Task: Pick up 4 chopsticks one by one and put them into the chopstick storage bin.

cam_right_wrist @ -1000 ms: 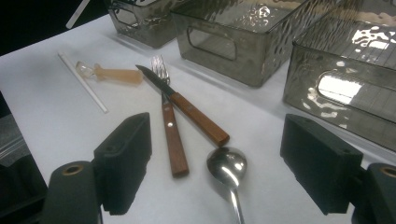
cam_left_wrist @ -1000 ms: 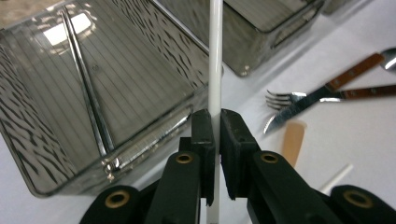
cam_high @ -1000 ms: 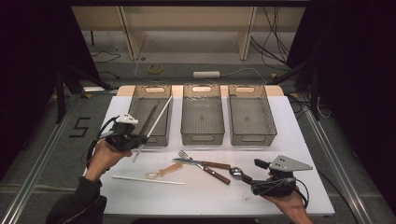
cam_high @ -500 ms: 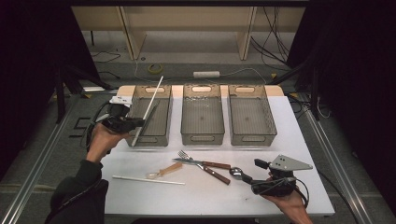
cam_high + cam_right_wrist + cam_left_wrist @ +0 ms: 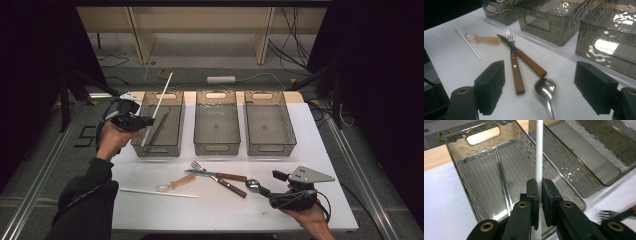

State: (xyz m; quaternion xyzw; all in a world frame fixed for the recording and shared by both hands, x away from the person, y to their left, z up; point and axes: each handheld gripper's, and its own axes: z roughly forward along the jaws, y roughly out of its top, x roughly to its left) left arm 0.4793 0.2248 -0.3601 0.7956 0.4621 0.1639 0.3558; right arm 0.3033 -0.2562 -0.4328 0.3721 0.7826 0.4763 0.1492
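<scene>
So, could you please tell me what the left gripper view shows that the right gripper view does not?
Left gripper view: the left hand-held gripper shut on a white stick, above the left bin with a thin dark stick lying inside.

Right gripper view: the right hand-held gripper with its jaws open above a spoon, plus a knife, a tan-handled spoon and a second white stick on the table.

Both: the fork and the three grey bins.
</scene>
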